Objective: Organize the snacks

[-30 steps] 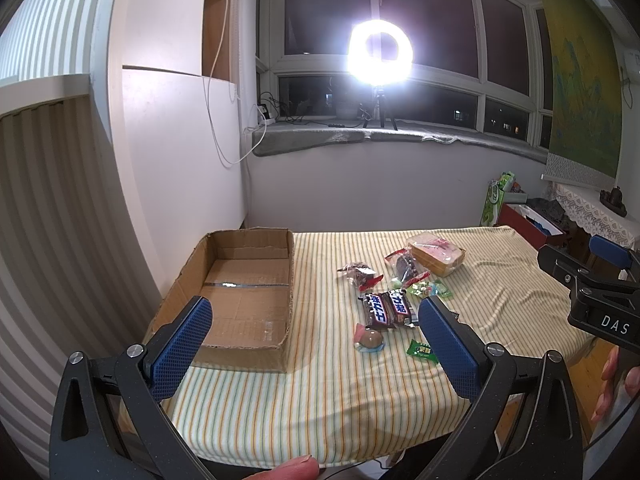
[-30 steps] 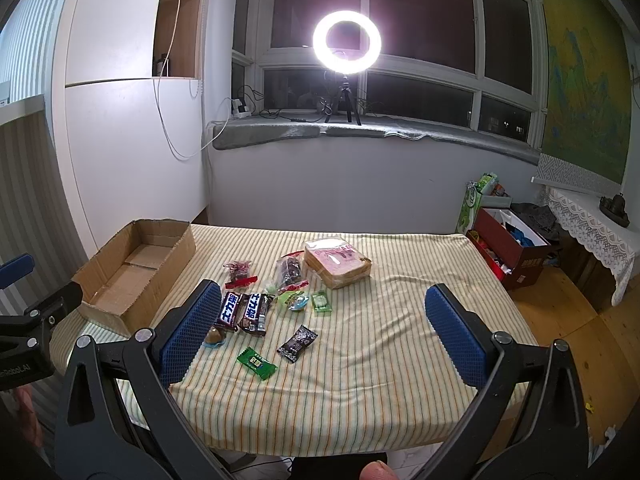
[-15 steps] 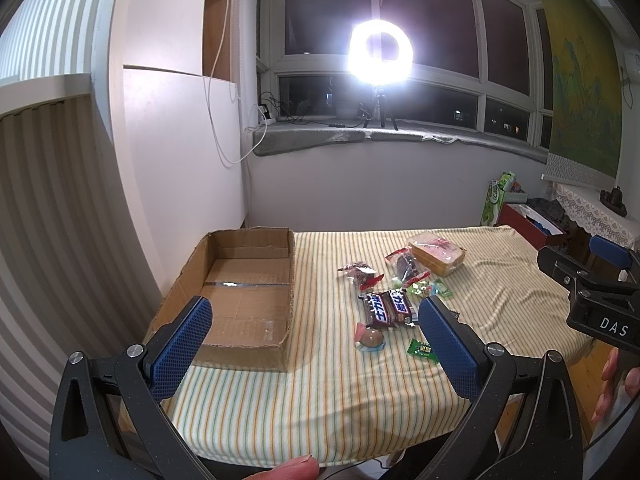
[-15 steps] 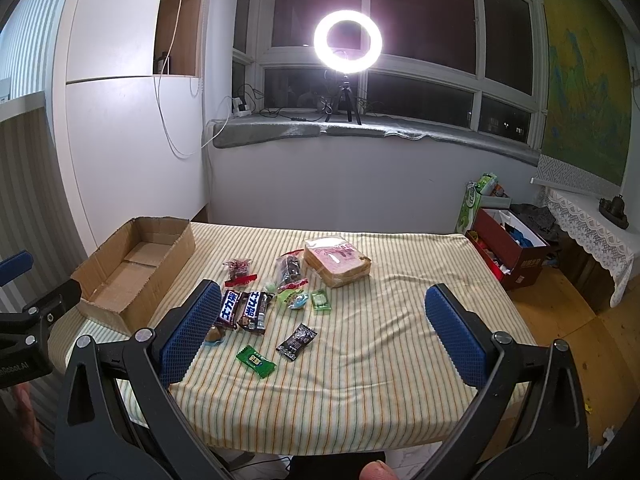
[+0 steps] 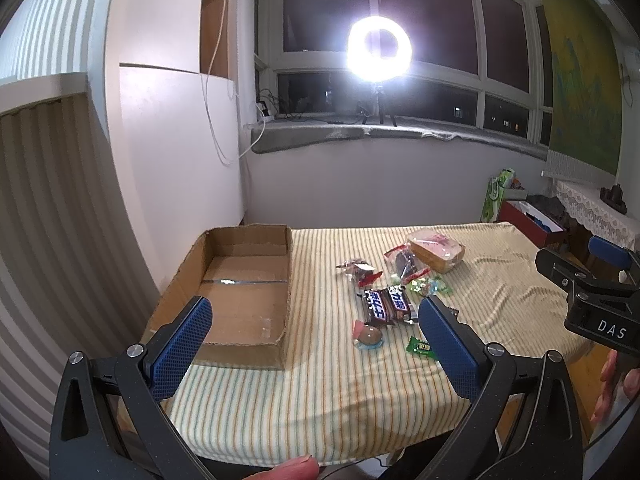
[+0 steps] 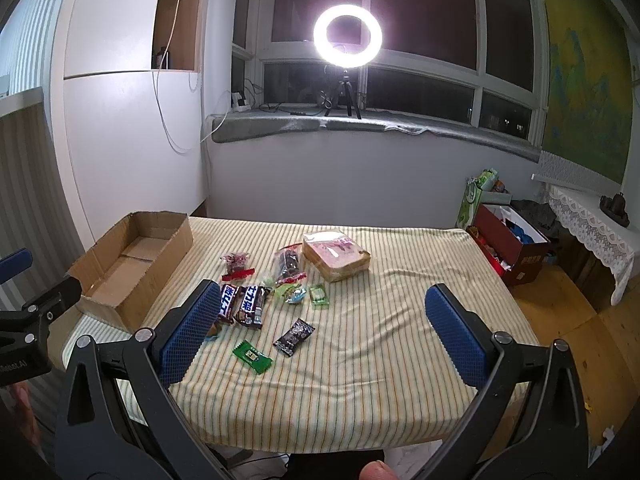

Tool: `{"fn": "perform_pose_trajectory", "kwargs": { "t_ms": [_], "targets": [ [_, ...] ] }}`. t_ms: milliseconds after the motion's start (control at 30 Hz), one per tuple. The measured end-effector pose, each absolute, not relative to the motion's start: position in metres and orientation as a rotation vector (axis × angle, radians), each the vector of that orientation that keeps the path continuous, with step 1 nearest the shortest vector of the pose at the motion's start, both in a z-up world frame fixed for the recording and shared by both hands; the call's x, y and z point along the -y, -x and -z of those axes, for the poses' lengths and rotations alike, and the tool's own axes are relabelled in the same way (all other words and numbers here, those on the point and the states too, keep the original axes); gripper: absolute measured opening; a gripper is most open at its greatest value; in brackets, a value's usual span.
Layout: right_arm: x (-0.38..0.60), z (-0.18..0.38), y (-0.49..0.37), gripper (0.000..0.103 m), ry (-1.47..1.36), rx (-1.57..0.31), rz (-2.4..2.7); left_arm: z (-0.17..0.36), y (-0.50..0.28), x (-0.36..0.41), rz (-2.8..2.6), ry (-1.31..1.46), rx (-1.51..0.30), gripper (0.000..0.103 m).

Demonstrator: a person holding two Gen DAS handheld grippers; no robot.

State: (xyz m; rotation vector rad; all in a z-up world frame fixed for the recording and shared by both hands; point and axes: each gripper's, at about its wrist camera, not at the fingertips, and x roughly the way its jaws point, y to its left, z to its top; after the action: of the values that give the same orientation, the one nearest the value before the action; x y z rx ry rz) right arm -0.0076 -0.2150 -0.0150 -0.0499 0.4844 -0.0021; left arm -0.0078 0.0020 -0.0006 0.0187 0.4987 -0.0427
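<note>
An open cardboard box (image 5: pixel 240 292) (image 6: pixel 132 264) sits at the table's left side. Snacks lie mid-table: two Snickers bars (image 5: pixel 386 306) (image 6: pixel 244 306), a wrapped sandwich (image 5: pixel 438 248) (image 6: pixel 334 256), a dark packet (image 6: pixel 292 338), a green candy (image 6: pixel 252 356) (image 5: pixel 420 347), a round chocolate (image 5: pixel 368 336) and several small sweets (image 6: pixel 298 294). My left gripper (image 5: pixel 314 340) is open and empty, held above the table's near edge between box and snacks. My right gripper (image 6: pixel 324 328) is open and empty, held above the near edge right of the snacks.
The table has a striped cloth (image 6: pixel 392 320). A ring light (image 6: pixel 347 36) stands on the windowsill behind. A red box (image 6: pixel 512 248) and a green bag (image 6: pixel 480 196) sit on the floor at the right. A white cabinet (image 5: pixel 176 152) stands left of the table.
Both grippers have stayed almost still; the right one shifted very slightly. Nothing on the table moved.
</note>
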Motion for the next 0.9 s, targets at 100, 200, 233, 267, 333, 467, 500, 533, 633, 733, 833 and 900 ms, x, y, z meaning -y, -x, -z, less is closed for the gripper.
{"fn": "perform_pose_trajectory", "kwargs": {
  "t_ms": [100, 200, 233, 267, 333, 467, 500, 533, 633, 733, 833, 900],
  "targets": [
    [0.222, 0.022, 0.005, 0.103, 0.043, -0.501, 0.006, 0.005, 0.005, 0.002, 0.052, -0.018, -0.517, 0.102],
    [0.232, 0.031, -0.004, 0.103, 0.027, -0.529, 0.011, 0.012, -0.001, 0.008, 0.077, -0.011, -0.549, 0.102],
    [0.235, 0.035, -0.006, 0.103, 0.023, -0.542, 0.011, 0.015, -0.003, 0.011, 0.091, -0.009, -0.562, 0.102],
    [0.239, 0.039, -0.009, 0.103, 0.018, -0.56, 0.014, 0.019, -0.006, 0.014, 0.105, -0.007, -0.574, 0.102],
    [0.247, 0.051, -0.015, 0.103, 0.007, -0.593, 0.018, 0.03, -0.012, 0.022, 0.125, -0.008, -0.611, 0.102],
    [0.26, 0.076, -0.025, 0.103, -0.01, -0.659, 0.031, 0.056, -0.021, 0.038, 0.15, -0.02, -0.68, 0.102],
    [0.263, 0.082, -0.027, 0.103, -0.012, -0.673, 0.033, 0.063, -0.022, 0.041, 0.157, -0.018, -0.691, 0.102],
    [0.265, 0.087, -0.029, 0.103, -0.011, -0.686, 0.036, 0.07, -0.023, 0.043, 0.166, -0.014, -0.699, 0.102],
    [0.269, 0.1, -0.034, 0.103, -0.008, -0.715, 0.038, 0.087, -0.027, 0.048, 0.187, -0.018, -0.736, 0.102],
    [0.269, 0.107, -0.04, 0.103, -0.013, -0.728, 0.028, 0.097, -0.03, 0.05, 0.2, -0.026, -0.764, 0.102],
    [0.266, 0.112, -0.047, 0.103, -0.014, -0.742, 0.007, 0.103, -0.036, 0.052, 0.217, -0.024, -0.78, 0.102],
    [0.263, 0.118, -0.058, 0.103, -0.005, -0.75, -0.048, 0.108, -0.04, 0.054, 0.225, -0.027, -0.786, 0.102]
  ]
}}
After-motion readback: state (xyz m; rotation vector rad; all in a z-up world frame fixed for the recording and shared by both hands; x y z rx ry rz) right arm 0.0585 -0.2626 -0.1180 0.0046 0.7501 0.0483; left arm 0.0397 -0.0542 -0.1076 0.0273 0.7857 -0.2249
